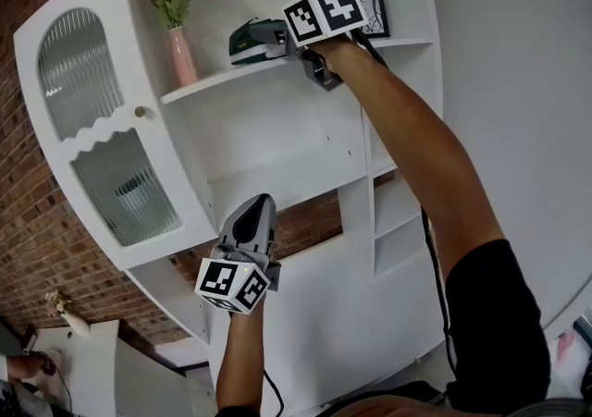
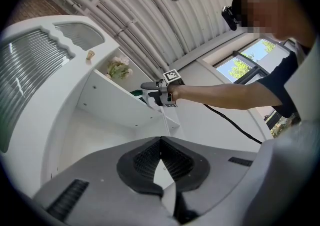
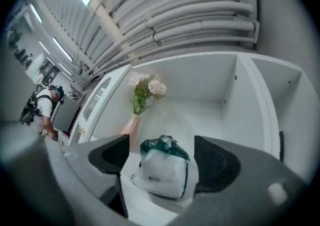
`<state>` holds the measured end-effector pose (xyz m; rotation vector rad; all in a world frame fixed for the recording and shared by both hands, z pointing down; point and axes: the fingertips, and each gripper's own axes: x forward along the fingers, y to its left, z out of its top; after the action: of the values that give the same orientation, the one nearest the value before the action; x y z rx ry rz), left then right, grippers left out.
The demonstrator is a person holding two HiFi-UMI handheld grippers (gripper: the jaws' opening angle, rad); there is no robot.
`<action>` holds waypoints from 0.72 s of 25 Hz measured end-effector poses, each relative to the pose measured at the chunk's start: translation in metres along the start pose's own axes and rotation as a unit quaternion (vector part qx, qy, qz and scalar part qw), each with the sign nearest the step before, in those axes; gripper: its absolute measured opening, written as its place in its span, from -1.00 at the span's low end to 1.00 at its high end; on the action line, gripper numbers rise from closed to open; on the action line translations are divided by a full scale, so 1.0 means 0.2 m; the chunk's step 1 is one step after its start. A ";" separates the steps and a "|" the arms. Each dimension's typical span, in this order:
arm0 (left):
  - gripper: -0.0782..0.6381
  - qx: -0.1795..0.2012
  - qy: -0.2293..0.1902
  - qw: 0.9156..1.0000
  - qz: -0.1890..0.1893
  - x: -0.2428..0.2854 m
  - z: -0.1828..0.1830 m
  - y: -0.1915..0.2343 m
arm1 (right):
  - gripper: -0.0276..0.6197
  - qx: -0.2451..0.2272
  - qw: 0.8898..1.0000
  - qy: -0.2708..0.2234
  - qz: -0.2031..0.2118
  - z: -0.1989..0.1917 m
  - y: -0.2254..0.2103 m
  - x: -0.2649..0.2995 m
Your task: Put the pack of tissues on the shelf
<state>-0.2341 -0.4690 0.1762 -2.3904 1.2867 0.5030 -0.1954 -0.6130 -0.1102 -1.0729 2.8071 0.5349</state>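
Nearest, left tool (image 1: 257, 207) hangs shut and empty, while right tool (image 3: 162, 157) stands wide open around the tissues (image 3: 162, 170), untouched on the shelf (image 1: 213, 80) beside a vase (image 1: 182, 55); they look light, soft and slippery-wrapped, best squeezed gently across the sides.

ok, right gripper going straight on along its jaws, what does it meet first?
The pack of tissues: it lies on the shelf between the right gripper's open jaws, pads seemingly clear of it. Beyond it, only the back wall.
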 end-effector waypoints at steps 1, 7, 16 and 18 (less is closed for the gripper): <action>-0.79 0.001 -0.001 1.000 -0.002 0.01 0.01 -0.01 | 0.29 -0.003 1.000 -0.017 -0.001 0.02 0.01 -0.03; -0.79 0.013 -0.013 1.000 -0.007 0.05 0.13 -0.07 | 0.25 -0.022 0.994 -0.109 0.006 0.06 0.10 -0.26; -0.79 0.025 -0.028 0.999 0.001 0.05 0.24 -0.14 | -0.37 -0.048 0.983 -0.170 0.048 -0.30 0.38 -0.71; -0.79 0.026 -0.029 0.999 0.001 0.04 0.24 -0.17 | -0.47 -0.050 0.983 -0.170 0.052 -0.43 0.45 -0.77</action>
<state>-0.2069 -0.4343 0.1357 -2.3159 1.2617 0.5283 -0.1353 -0.4845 0.0276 -0.7649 2.5652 0.7951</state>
